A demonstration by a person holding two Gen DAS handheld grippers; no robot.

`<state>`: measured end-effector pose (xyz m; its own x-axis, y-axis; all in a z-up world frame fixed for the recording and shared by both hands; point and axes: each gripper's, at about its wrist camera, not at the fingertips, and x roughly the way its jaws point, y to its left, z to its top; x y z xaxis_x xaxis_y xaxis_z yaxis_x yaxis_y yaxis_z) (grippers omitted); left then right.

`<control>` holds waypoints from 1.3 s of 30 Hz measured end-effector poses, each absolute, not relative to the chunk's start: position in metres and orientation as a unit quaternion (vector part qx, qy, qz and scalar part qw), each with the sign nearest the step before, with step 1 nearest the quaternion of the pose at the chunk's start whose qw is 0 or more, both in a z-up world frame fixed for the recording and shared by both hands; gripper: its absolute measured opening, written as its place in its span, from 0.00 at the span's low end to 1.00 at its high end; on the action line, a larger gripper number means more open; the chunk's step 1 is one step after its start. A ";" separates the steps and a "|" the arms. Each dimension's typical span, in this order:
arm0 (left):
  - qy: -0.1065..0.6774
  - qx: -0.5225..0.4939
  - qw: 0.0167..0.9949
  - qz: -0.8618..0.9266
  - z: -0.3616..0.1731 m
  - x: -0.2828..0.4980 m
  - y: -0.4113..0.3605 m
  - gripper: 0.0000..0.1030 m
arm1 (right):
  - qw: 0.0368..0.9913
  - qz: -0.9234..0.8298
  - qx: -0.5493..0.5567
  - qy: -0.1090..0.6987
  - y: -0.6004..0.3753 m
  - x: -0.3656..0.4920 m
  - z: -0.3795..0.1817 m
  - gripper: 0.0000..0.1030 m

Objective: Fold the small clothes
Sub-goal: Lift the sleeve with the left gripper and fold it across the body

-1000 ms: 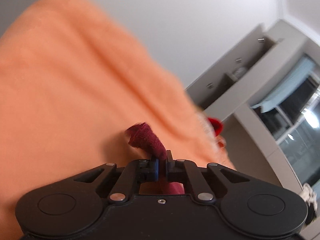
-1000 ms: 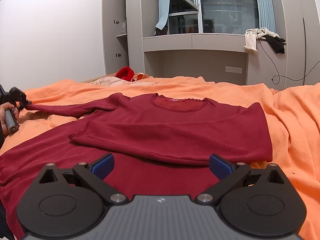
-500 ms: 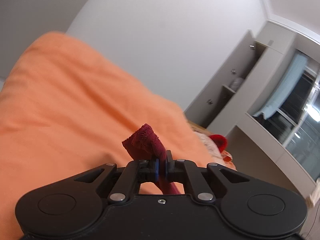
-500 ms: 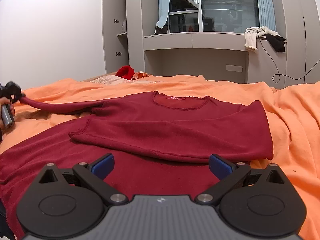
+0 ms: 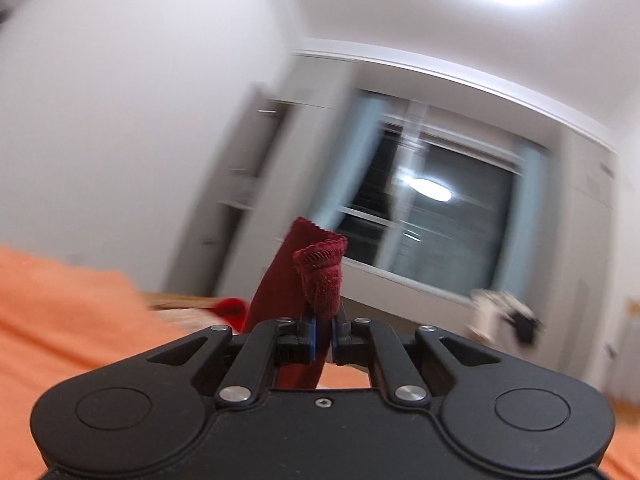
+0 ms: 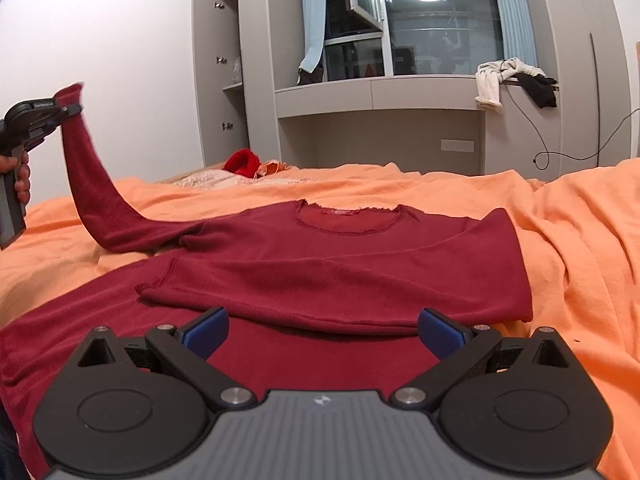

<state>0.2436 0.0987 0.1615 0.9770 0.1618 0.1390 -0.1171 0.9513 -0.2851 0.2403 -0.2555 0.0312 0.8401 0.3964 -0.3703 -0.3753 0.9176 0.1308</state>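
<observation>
A dark red top (image 6: 340,264) is lying flat on the orange bed (image 6: 560,240), one sleeve already folded across its chest. The other sleeve (image 6: 92,184) is rising off the bed, its cuff (image 5: 320,276) pinched between the closed fingers of the left gripper (image 5: 323,336), probably for folding inward. The right gripper (image 6: 322,330) is hovering above the hem, fingers spread wide and holding nothing.
</observation>
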 end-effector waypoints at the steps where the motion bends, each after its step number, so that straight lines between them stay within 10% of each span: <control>1: -0.075 -0.126 0.988 0.049 0.163 0.244 0.082 0.07 | 0.959 0.199 0.029 0.197 -0.257 0.240 0.032 1.00; 16: 0.052 0.100 0.978 -0.178 0.063 0.254 -0.125 0.10 | 0.975 0.110 0.073 0.177 -0.290 0.237 0.037 1.00; 34: 0.148 0.154 0.941 -0.264 0.013 0.238 -0.140 0.11 | 0.953 0.170 0.156 0.196 -0.296 0.243 0.042 1.00; 39: 0.199 0.141 0.920 -0.308 0.009 0.241 -0.133 0.27 | 0.949 0.195 0.137 0.206 -0.277 0.245 0.043 1.00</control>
<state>0.2411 -0.1331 0.0088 0.7309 -0.5100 -0.4536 0.6225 0.7706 0.1367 0.2449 -0.2767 0.0426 0.8390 0.4274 -0.3368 -0.3145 0.8860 0.3408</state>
